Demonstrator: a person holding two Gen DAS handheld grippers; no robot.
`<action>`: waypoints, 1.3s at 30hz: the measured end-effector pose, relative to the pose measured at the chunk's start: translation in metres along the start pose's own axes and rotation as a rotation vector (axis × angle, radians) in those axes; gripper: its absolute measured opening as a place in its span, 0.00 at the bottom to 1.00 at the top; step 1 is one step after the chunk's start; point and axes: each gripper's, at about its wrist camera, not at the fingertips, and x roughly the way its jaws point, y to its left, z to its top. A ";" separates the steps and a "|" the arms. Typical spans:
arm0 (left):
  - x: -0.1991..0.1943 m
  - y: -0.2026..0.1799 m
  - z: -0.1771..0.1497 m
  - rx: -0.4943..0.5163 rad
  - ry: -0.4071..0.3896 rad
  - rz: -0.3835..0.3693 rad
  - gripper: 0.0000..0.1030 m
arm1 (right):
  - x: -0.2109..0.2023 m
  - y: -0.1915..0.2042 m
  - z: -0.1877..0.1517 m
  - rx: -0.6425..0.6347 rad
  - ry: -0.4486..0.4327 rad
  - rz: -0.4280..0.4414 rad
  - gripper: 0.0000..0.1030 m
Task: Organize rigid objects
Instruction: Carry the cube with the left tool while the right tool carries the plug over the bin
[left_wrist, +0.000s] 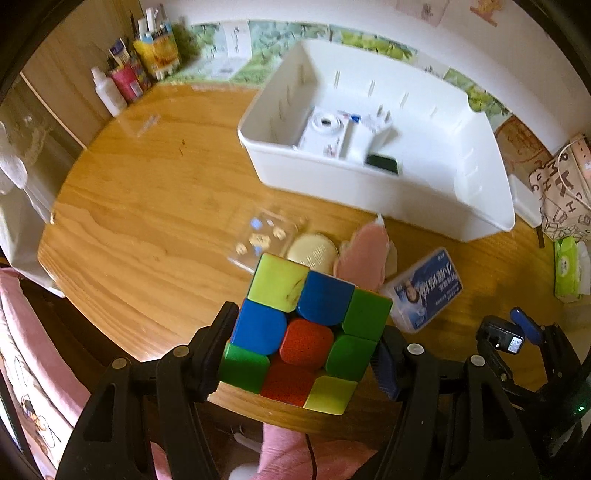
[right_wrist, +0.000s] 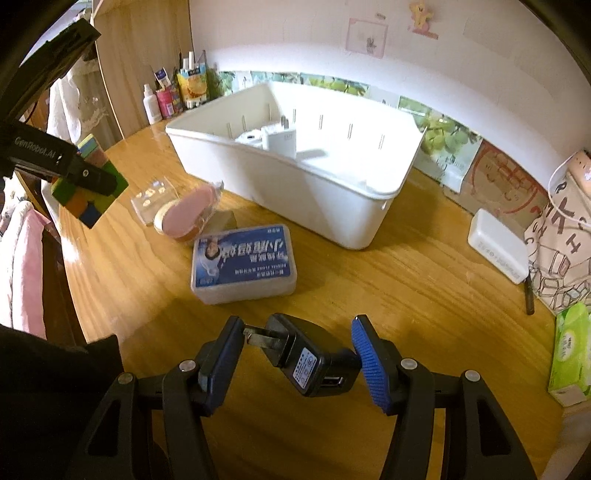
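My left gripper (left_wrist: 301, 343) is shut on a multicoloured puzzle cube (left_wrist: 306, 332) and holds it above the wooden table (left_wrist: 147, 206); the cube also shows in the right wrist view (right_wrist: 90, 188). My right gripper (right_wrist: 295, 354) is shut on a black USB charger plug (right_wrist: 310, 354), also seen in the left wrist view (left_wrist: 504, 338). A white bin (left_wrist: 424, 192) (right_wrist: 332, 199) stands beyond, holding a white charger (right_wrist: 280, 142), a tape roll (left_wrist: 327, 123) and a dark item (left_wrist: 382, 164).
On the table lie a blue-labelled floss box (right_wrist: 243, 262), a pink round case (right_wrist: 192, 212), a cream compact (left_wrist: 312, 253) and a clear plastic box (right_wrist: 151, 195). Bottles (right_wrist: 162, 99) stand at the back left. A white box (right_wrist: 498, 245), a bag and green tissues (right_wrist: 569, 354) sit right.
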 end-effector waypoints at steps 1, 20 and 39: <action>-0.002 0.001 0.001 0.002 -0.011 0.006 0.67 | -0.002 0.000 0.002 0.000 -0.006 0.000 0.59; -0.021 0.015 0.077 0.032 -0.141 0.022 0.67 | -0.029 -0.010 0.075 -0.003 -0.149 -0.030 0.59; -0.019 0.004 0.109 0.165 -0.312 -0.116 0.67 | -0.014 -0.014 0.118 0.037 -0.225 -0.100 0.59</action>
